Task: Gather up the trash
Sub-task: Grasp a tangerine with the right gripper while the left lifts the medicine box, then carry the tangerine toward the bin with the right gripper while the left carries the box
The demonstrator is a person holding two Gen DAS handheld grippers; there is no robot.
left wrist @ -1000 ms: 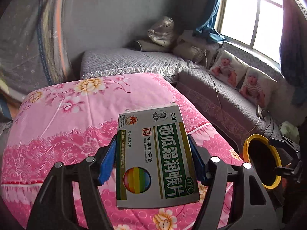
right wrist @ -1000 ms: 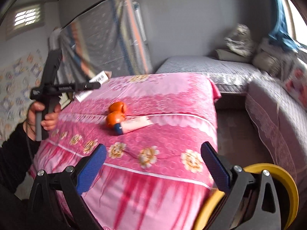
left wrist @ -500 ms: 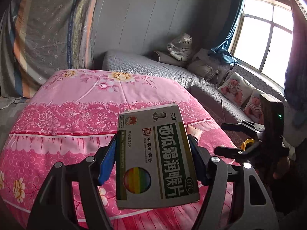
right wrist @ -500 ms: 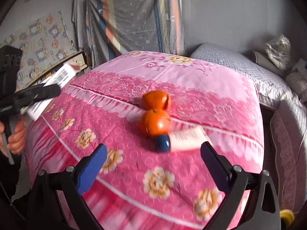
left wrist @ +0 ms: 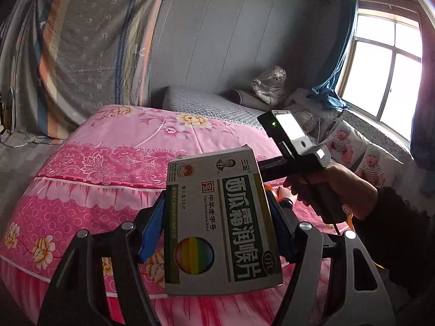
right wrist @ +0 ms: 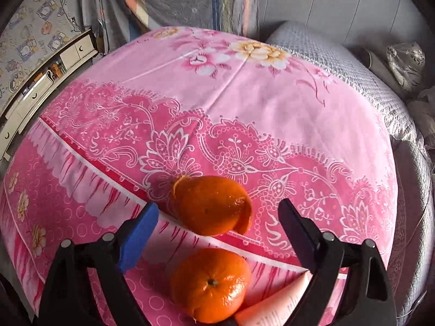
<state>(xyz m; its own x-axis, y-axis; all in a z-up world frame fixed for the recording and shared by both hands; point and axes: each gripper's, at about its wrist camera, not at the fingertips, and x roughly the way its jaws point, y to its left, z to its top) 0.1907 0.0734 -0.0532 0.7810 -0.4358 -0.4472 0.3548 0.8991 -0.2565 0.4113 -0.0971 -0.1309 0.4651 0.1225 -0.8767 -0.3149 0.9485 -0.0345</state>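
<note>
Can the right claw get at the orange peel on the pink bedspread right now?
Probably yes. The right claw is open and empty, its jaws just narrowing, with the orange peel lying between its fingertips on the pink bedspread; nothing blocks it.

The flat white-and-green cardboard medicine box [left wrist: 221, 241] bears large white Chinese characters 西瓜霜润喉片 on its green band, "OTC" in an oval at one end, 三金 near the top edge, 中华老字号 in red, and "36" in small print. The pinkish tube's [right wrist: 274, 308] print is too blurred to read.

Black claw [right wrist: 217, 217], blue pads [right wrist: 137, 237], silver screws; dark sleeve [left wrist: 394, 225].
</note>
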